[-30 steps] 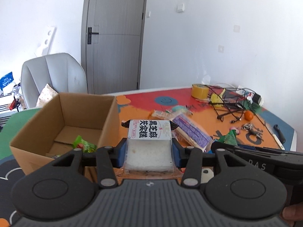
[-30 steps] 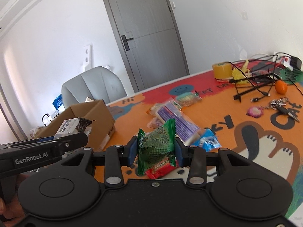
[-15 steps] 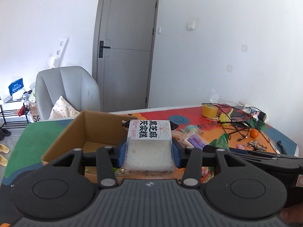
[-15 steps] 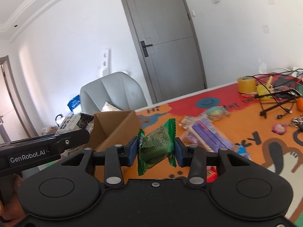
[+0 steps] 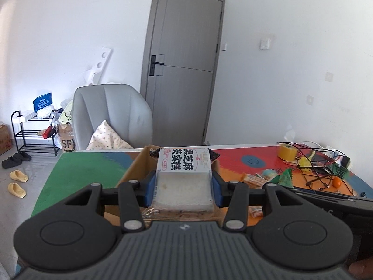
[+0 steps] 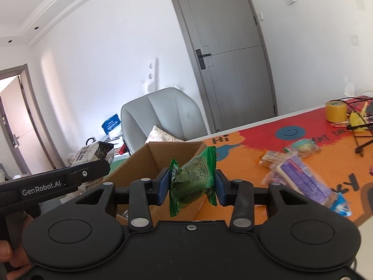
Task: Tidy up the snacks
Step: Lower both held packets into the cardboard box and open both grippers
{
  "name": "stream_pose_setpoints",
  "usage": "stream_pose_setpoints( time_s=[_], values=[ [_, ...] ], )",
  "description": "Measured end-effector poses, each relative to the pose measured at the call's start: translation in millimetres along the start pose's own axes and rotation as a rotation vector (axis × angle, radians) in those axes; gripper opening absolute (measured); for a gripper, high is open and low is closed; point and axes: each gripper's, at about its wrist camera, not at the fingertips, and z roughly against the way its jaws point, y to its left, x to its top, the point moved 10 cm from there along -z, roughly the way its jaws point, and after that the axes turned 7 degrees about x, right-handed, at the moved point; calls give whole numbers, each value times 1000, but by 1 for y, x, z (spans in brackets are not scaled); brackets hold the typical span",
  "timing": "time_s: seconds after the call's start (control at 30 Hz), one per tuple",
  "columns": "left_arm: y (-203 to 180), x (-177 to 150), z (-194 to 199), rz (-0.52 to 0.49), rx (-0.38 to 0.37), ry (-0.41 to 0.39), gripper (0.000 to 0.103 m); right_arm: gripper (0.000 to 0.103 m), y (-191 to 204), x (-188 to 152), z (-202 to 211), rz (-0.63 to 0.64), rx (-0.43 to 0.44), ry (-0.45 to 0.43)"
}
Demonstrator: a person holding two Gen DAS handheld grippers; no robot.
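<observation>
My left gripper (image 5: pixel 184 187) is shut on a white snack pack with black lettering (image 5: pixel 184 177), held above the open cardboard box (image 5: pixel 137 170). Only the box's far left wall shows in the left wrist view; the pack hides the rest. My right gripper (image 6: pixel 192 187) is shut on a green snack packet (image 6: pixel 193 179), just in front of the cardboard box (image 6: pixel 153 161). The left gripper (image 6: pixel 70 182) with its white pack (image 6: pixel 93 152) shows at the left of the right wrist view. Loose snacks lie on the colourful mat: a purple pack (image 6: pixel 300 179) and a round pastel one (image 6: pixel 303 148).
A grey chair (image 5: pixel 112 114) with a cushion stands behind the table, before a grey door (image 5: pixel 184 70). A yellow tape roll (image 6: pixel 335 110), black cables (image 5: pixel 319 170) and a small orange (image 5: pixel 336 182) crowd the table's far right. A shoe rack (image 5: pixel 35 135) stands on the floor at left.
Both grippers have risen and swung left toward the box, each still holding its snack. The box's inside, seen earlier in the left wrist view, is now hidden behind the white pack.
</observation>
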Motion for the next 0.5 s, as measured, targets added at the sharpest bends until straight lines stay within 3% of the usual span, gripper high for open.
stream_pose_setpoints(
  time_s=[0.37, 0.5],
  values=[
    [35, 3, -29, 43, 29, 42, 47, 41, 26, 4, -38, 15, 55, 31],
    [43, 6, -33, 67, 26, 36, 60, 41, 29, 3, -51, 11, 61, 48]
  ],
)
